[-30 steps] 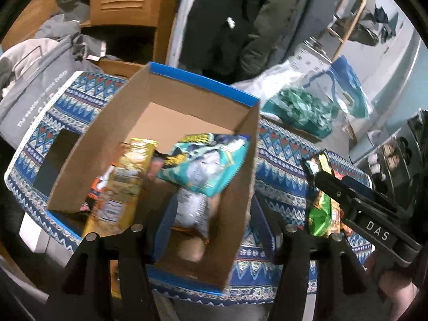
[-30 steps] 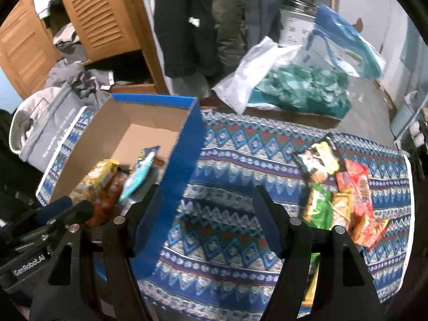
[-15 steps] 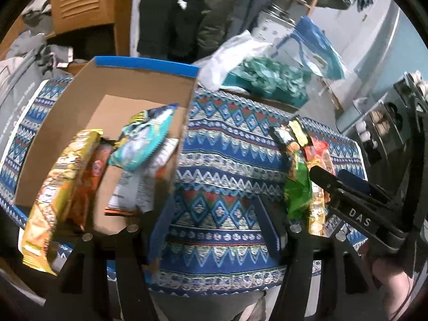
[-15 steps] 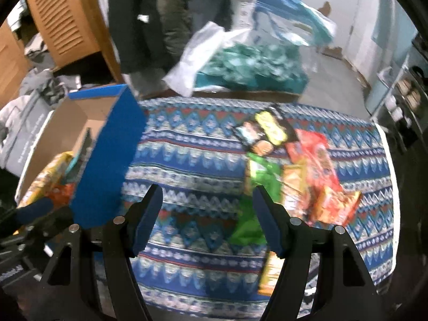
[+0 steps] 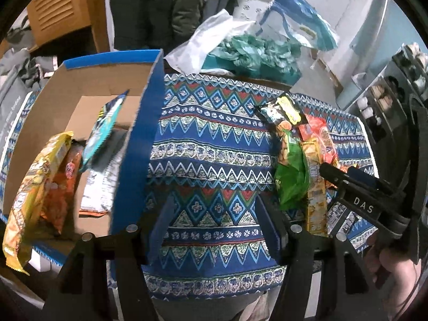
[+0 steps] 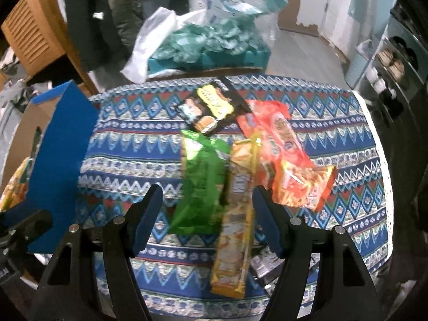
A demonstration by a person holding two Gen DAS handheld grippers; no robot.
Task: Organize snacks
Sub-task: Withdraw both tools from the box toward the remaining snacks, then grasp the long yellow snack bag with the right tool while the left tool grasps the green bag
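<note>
A cardboard box with a blue rim (image 5: 139, 123) stands at the table's left and holds several snack packets, among them a yellow one (image 5: 34, 184) and a teal one (image 5: 107, 123). Loose packets lie at the table's right: a green bag (image 6: 203, 179), a long yellow packet (image 6: 238, 214), a red packet (image 6: 278, 131), an orange bag (image 6: 302, 184) and a black packet (image 6: 211, 109). My right gripper (image 6: 208, 208) is open and empty just above the green and yellow packets. My left gripper (image 5: 216, 219) is open and empty over bare cloth beside the box.
The table wears a blue patterned cloth (image 5: 214, 139). Behind it lie a white plastic bag with teal wrappers (image 6: 203, 45), hanging coats and a wooden louvred cabinet (image 5: 56, 13). The right gripper's body (image 5: 361, 200) shows at the right of the left wrist view.
Both grippers have swung right, away from the box. The right gripper now hangs over the loose packets; the left has moved from above the box to the cloth beside it.
</note>
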